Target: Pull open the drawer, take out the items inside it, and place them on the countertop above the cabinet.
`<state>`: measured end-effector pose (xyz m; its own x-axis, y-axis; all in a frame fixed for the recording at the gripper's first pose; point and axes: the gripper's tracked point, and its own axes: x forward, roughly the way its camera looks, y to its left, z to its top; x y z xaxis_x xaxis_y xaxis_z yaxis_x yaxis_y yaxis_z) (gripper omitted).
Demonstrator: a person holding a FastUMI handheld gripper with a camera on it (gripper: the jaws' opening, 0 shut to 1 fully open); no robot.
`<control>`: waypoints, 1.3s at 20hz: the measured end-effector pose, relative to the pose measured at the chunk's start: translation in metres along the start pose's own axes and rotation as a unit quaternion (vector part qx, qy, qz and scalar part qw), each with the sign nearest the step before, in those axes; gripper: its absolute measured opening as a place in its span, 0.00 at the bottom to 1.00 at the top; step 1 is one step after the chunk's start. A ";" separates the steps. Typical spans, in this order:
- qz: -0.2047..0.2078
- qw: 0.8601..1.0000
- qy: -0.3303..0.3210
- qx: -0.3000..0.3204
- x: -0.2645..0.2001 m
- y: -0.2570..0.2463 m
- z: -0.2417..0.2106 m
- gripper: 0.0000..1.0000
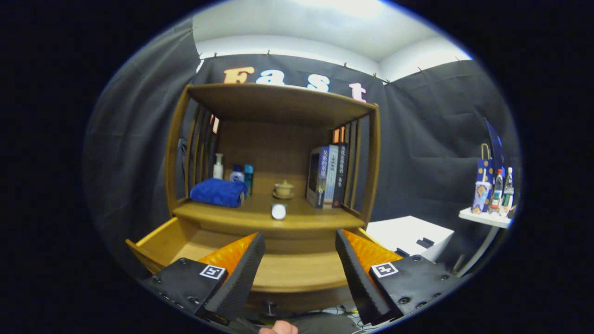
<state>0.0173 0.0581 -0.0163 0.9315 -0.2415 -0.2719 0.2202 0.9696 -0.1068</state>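
Observation:
The wooden cabinet's drawer (pixel 153 241) stands pulled out below the countertop (pixel 241 214); its bare wooden floor shows between and beyond my fingers. My gripper (pixel 300 242) hangs open over the drawer, nothing between its two orange-and-black fingers (pixel 232 260). On the countertop lie a folded blue towel (pixel 218 191), a small white round thing (pixel 278 211) near the front edge, and a tan teapot (pixel 283 189) on a saucer further back. The drawer's knob (pixel 270 307) shows at its front, below the fingers.
Several bottles (pixel 236 175) stand behind the towel and books (pixel 327 175) lean at the countertop's right. A shelf roof spans above. Right of the cabinet sit a white box (pixel 410 234) and a white side table (pixel 485 217) with bottles and a bag. A fingertip (pixel 278 328) shows below.

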 end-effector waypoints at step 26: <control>0.069 0.996 0.040 0.027 0.006 0.036 -0.116 0.97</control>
<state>-0.0033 0.0866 -0.1329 0.9284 -0.1053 -0.3563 0.1083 0.9940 -0.0114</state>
